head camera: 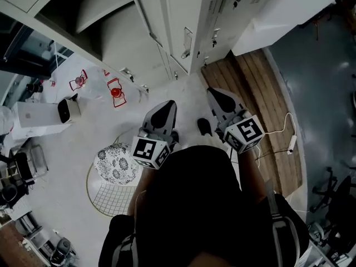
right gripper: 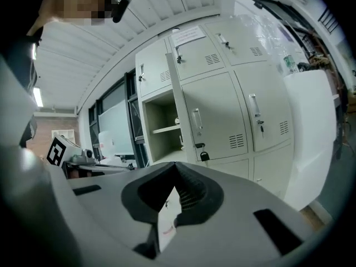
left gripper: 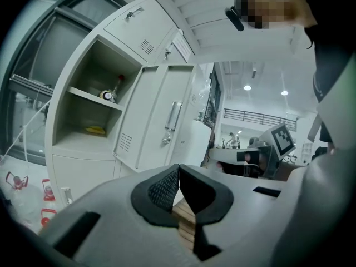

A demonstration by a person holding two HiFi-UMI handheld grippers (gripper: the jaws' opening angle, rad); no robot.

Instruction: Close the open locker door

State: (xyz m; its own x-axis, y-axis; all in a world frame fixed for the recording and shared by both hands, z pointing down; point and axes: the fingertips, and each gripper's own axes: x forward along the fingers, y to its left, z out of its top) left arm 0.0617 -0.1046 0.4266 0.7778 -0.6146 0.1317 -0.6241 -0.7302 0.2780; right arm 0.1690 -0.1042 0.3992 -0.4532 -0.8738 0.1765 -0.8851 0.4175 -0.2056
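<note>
- Two grippers are counted: the left gripper (head camera: 168, 105) and the right gripper (head camera: 214, 94).
- One open locker door (head camera: 192, 15) is seen.
- Two red objects (head camera: 115, 92) are counted.

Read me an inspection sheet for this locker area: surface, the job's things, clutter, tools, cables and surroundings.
Surface: pale floor, with a wooden platform on the right.
Job's things: locker door stands wide open; the open compartment has a bottle on its shelf and a yellow item below.
Clutter: red-framed items on the floor by the lockers; a patterned round object nearer the person.
Tools: left tool and right tool both have their jaws together, empty, short of the lockers.
Cables: white power strip with its cable lies on the wooden platform.
Surroundings: closed lockers, one with a padlock.
</note>
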